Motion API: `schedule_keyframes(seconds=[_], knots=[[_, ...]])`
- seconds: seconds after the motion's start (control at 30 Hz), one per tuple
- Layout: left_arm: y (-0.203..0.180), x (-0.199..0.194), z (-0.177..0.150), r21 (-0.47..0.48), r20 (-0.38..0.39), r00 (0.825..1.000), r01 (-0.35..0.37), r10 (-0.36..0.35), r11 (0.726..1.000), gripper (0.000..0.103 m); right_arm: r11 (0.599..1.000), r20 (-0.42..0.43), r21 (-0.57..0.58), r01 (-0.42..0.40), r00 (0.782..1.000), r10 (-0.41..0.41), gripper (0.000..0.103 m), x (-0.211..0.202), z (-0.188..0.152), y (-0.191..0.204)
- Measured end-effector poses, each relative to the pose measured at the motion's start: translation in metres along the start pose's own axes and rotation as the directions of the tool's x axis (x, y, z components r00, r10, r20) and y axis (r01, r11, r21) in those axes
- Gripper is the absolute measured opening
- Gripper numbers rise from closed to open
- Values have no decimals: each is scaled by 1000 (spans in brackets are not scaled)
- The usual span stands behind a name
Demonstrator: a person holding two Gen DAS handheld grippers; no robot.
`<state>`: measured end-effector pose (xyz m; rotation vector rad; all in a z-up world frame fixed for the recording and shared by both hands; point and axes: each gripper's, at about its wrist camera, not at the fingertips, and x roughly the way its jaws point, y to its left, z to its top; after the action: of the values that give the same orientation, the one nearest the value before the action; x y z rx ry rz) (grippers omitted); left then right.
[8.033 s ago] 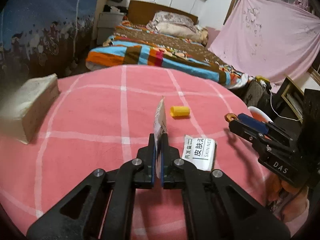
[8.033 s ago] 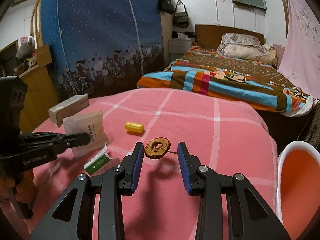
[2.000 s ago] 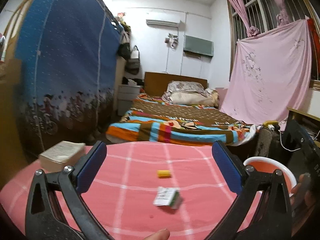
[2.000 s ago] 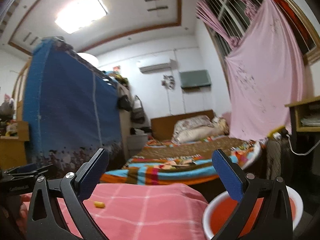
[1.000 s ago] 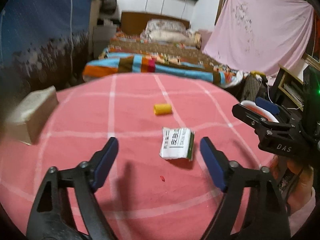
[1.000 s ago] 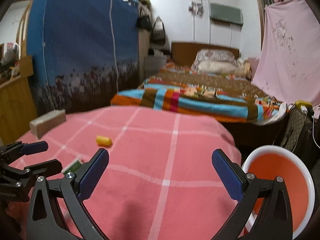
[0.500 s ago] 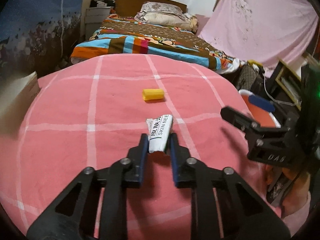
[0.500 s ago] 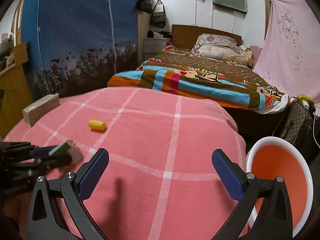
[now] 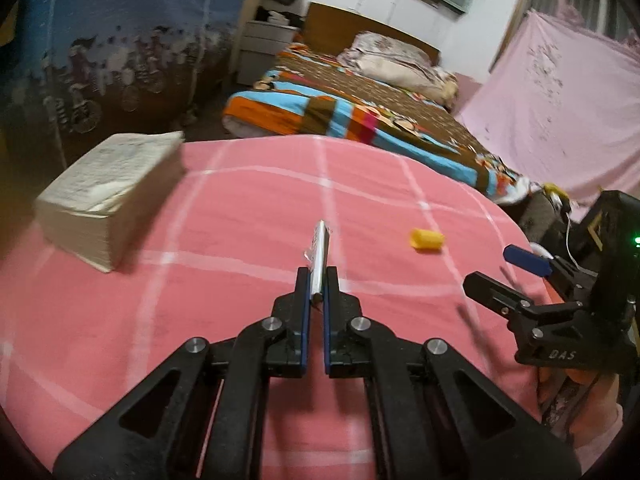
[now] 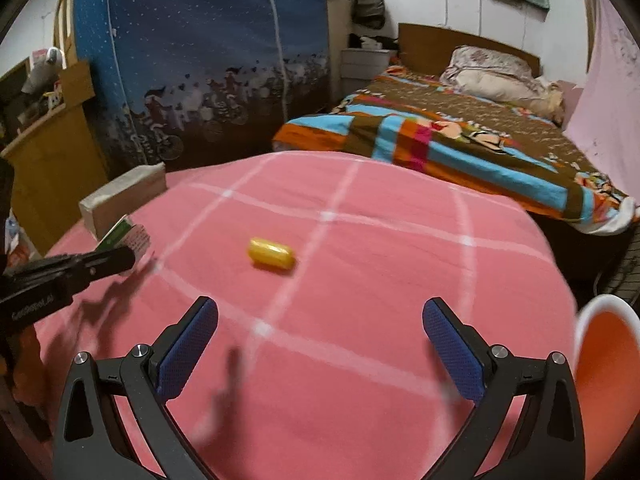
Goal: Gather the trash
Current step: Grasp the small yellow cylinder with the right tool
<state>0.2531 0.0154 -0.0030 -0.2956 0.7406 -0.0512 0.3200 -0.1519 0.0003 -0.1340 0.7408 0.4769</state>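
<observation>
Two grippers work over one round table (image 10: 360, 360) covered in a pink cloth with white lines. The left gripper (image 9: 316, 280) has its jaws clamped on one flat packet (image 9: 319, 256), which stands on edge between the pads and sticks out past the fingertips, lifted off the cloth. In the right wrist view the same packet (image 10: 128, 236) shows green and white at the tip of the left gripper (image 10: 120, 258), close to the table's left edge. The right gripper (image 10: 320, 344) has its jaws spread wide and holds nothing; its two blue pads (image 10: 188, 344) hang above bare cloth near the front of the table.

One piece of trash lies loose: a small yellow capsule (image 10: 271, 257) lying on its side near the middle of the table, ahead of the right gripper and well apart from both. In the left wrist view this capsule (image 9: 426, 239) lies to the right of the held packet.

One pack of tissues (image 9: 108, 196) sits at the far left edge of the table. One bucket (image 10: 608, 380), white outside and orange inside, stands off the table's right edge, below cloth level. The cloth between the capsule and the right edge is open. One bed (image 10: 460, 128) with a striped blanket lies beyond the far rim.
</observation>
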Motion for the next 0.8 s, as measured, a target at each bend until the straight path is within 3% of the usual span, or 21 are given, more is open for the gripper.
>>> schedule_keyframes(seconds=[0.03, 0.13, 0.23, 0.4, 0.47, 0.57, 0.67, 0.8], knots=[[4, 0, 0, -16, 3, 1000, -4, 4, 1000, 0, 1000, -6, -7, -3, 1000, 3, 101, 4, 3, 3], [12, 0, 1, -61, 2, 1000, -9, 10, 998, 0, 1000, -16, -28, -4, 1000, 3, 85, 13, 13, 12], [17, 2, -1, -90, -10, 1000, -12, 11, 996, 0, 999, -31, -50, -18, 999, 16, 78, 23, 18, 21], [19, 7, -1, -96, -23, 1000, -8, 5, 995, 0, 995, -69, -93, -34, 997, 28, 50, 37, 22, 35], [19, 8, -1, -93, -28, 1000, -9, 7, 996, 0, 994, -74, -105, -30, 997, 22, 49, 39, 19, 37], [19, 9, -2, -92, -33, 999, -13, 10, 996, 0, 995, -64, -97, -30, 998, 24, 36, 37, 17, 35], [19, 8, -2, -94, -32, 999, -13, 10, 995, 0, 996, -58, -83, -34, 998, 29, 30, 36, 15, 33], [20, 8, -3, -96, -29, 1000, -6, 3, 995, 0, 996, -49, -69, -48, 998, 45, 30, 36, 15, 33]])
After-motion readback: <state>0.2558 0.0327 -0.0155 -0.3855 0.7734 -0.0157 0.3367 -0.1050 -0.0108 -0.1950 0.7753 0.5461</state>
